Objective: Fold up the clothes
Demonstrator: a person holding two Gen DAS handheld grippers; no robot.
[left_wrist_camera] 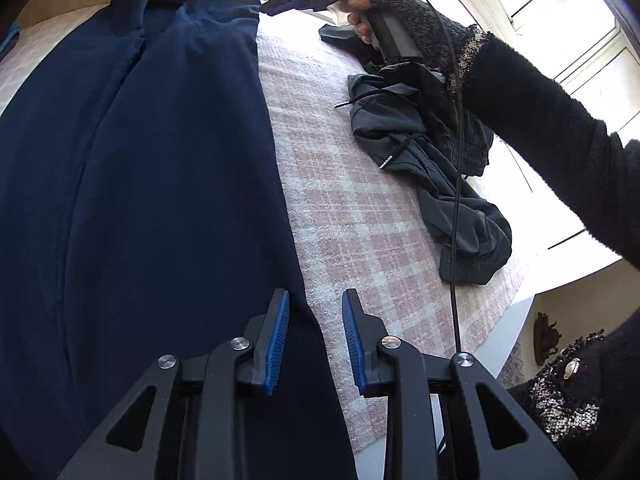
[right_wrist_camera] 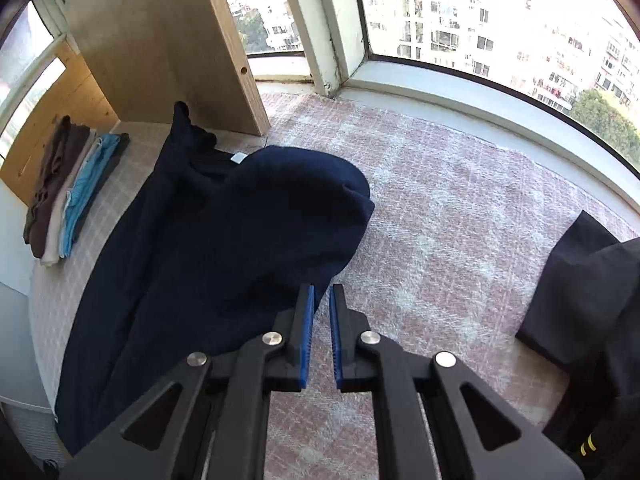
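Observation:
A navy garment (left_wrist_camera: 140, 200) lies spread lengthwise on a pink plaid blanket (left_wrist_camera: 360, 240). My left gripper (left_wrist_camera: 315, 296) is open just above the garment's near right edge, its left finger over the fabric and its right finger over the blanket. At the far end a gloved hand holds my right gripper (left_wrist_camera: 276, 6) beside the garment's far corner. In the right wrist view the navy garment (right_wrist_camera: 240, 232) bulges up in a rounded fold that reaches the left finger. The right gripper (right_wrist_camera: 321, 292) shows a narrow gap, with only blanket (right_wrist_camera: 440, 240) visible through it.
A crumpled dark grey garment (left_wrist_camera: 432, 160) lies on the blanket to the right, with a cable (left_wrist_camera: 454, 240) hanging over it. A stack of folded clothes (right_wrist_camera: 72, 192) sits by a wooden panel (right_wrist_camera: 160, 40). A black folded item (right_wrist_camera: 572, 300) rests near the window sill (right_wrist_camera: 480, 96).

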